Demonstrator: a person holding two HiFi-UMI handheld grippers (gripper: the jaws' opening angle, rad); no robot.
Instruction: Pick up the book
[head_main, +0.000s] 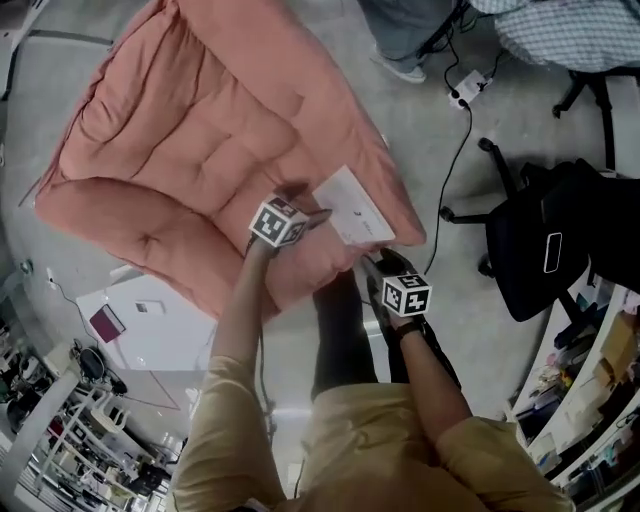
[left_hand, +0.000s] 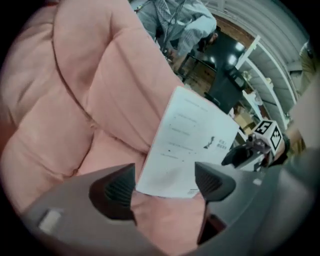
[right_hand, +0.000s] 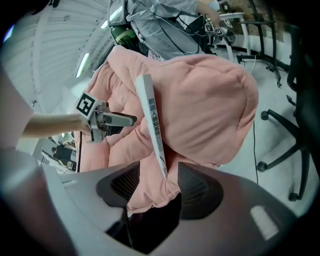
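Both pairs of jaws stand apart, and neither grips anything. Between the pads of our left gripper (left_hand: 165, 182) we see the near edge of the book (left_hand: 190, 140), a thin white volume lying cover up on the pink cushion (left_hand: 75, 100); the pads sit either side of that edge without pressing on it. Our right gripper (right_hand: 159, 182) comes at the book (right_hand: 151, 125) from the other side, edge-on: the low end of the spine, with its printed characters, drops between the open jaws, and a fold of cushion (right_hand: 200, 100) bulges up between them too.

From the head view, the book (head_main: 352, 207) rests on the cushion's right-hand rim, near its lower corner, with the left gripper (head_main: 305, 218) just at its left edge and the right gripper (head_main: 372, 262) just below it. The cushion (head_main: 190, 140) lies on a grey floor (head_main: 480, 330). A black office chair (head_main: 545, 245) stands well apart on the right, and a person's leg (head_main: 400, 35) shows at the top beside a power strip (head_main: 467, 87).
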